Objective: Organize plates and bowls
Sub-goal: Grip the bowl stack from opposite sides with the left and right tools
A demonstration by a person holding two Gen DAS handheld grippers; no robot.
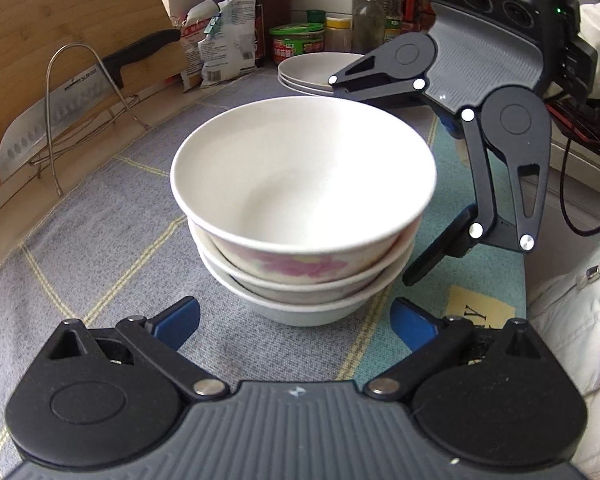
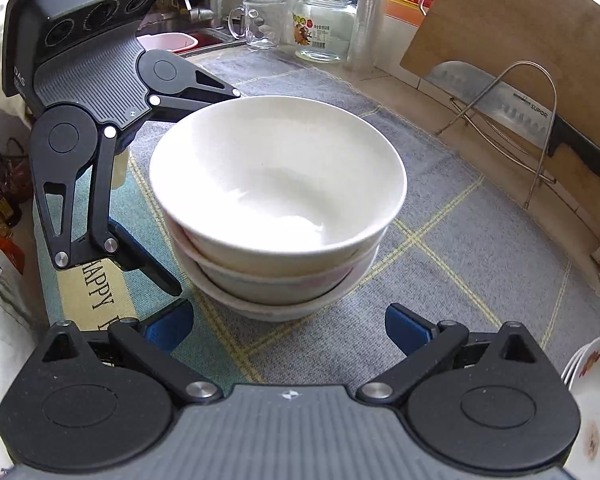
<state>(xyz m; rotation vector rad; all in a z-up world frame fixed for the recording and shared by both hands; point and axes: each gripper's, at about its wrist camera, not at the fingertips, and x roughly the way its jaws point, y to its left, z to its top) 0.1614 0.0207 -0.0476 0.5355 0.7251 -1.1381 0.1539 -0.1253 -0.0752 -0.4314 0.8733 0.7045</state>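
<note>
Three bowls [image 1: 300, 208] nested on the bench's mat [image 1: 100, 220]; plates [image 1: 316, 72] behind, near jars; left hand-held gripper [image 1: 296, 320] released, right hand-held gripper [image 2: 288, 328] seemingly released too

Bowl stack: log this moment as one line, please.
bowl stack: three nested, on mat | left gripper: open, empty | right gripper: open, empty | plates: stacked behind
</note>
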